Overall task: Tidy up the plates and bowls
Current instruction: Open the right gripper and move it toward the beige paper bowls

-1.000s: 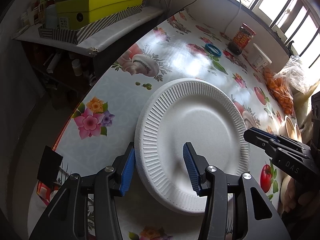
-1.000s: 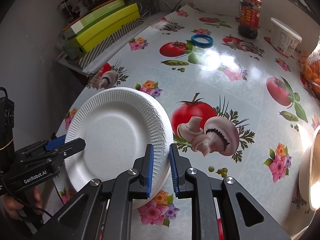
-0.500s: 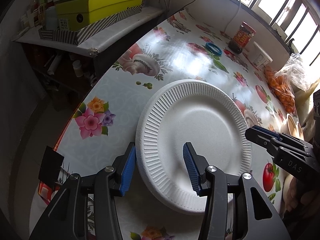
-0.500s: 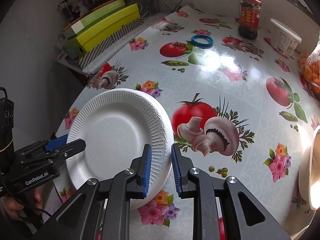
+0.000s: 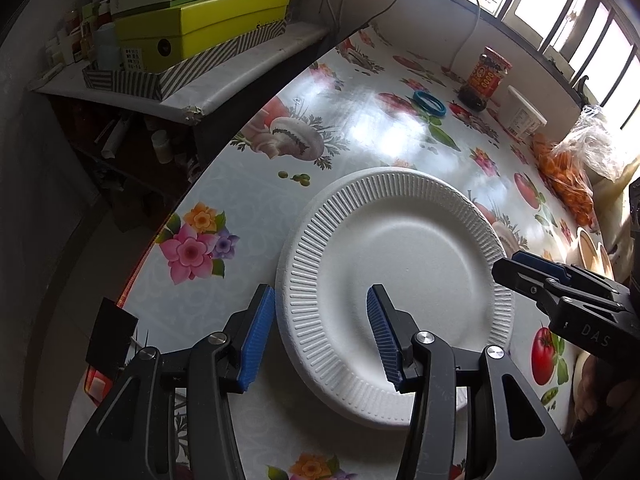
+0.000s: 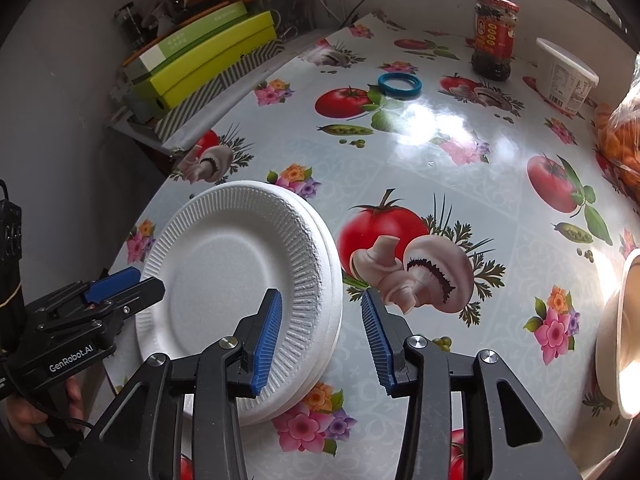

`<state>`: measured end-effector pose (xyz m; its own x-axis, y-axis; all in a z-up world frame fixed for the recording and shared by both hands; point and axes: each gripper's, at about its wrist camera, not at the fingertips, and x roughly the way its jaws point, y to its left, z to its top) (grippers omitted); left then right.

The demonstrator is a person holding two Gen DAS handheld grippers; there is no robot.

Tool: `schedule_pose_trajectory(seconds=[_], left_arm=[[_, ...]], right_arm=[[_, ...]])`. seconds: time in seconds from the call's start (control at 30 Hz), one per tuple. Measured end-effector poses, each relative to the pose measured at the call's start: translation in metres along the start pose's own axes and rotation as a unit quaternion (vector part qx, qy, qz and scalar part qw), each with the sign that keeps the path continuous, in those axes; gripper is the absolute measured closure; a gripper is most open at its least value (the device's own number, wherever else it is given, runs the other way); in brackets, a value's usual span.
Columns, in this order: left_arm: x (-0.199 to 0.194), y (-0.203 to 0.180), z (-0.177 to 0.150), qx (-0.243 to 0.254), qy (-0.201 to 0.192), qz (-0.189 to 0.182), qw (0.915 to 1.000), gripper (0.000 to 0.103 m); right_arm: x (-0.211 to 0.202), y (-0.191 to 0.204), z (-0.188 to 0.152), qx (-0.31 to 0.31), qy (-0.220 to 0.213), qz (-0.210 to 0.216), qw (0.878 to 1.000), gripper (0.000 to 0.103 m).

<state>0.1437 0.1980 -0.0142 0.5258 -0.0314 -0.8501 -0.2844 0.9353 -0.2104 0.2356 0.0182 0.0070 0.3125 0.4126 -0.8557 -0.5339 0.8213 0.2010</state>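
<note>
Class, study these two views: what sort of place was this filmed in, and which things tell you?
Probably a home kitchen or dining corner: a floral oilcloth table, a sauce jar by the window, and stacked foam plates.

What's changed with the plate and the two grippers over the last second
The right gripper has just been opening: a second ago its pads pinched the rim of the top foam plate, now they stand clear either side of it, so the plate is released onto the stack. The left gripper kept its place, open astride the opposite rim. Jar, blue ring and tub unchanged.
</note>
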Motion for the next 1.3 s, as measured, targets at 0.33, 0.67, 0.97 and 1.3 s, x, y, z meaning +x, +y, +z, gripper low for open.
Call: schedule_pose_trajectory(seconds=[0.33,0.67,0.97,1.3], left_arm=[[-0.006,-0.001,-0.001,0.010,-0.017,0.021,0.9996,0.052],[-0.021,-0.006,-0.004,0.028,-0.049,0.044,0.9974,0.052],[-0.042,-0.026,-0.012,0.060,-0.093,0.061,0.9920,0.052],[-0.050,-0.064,-0.022,0.097,-0.096,0.021,0.9904,0.052]], right_arm=[[-0.004,0.008,-0.002,-0.018,-0.017,-0.016,1.000,0.055],[-0.019,0.012,-0.007,-0.032,-0.054,-0.038,0.997,0.050],[-0.034,0.002,-0.019,-0.012,-0.073,-0.036,0.997,0.048],[-0.065,-0.019,-0.044,0.018,-0.093,-0.056,0.994,0.048]])
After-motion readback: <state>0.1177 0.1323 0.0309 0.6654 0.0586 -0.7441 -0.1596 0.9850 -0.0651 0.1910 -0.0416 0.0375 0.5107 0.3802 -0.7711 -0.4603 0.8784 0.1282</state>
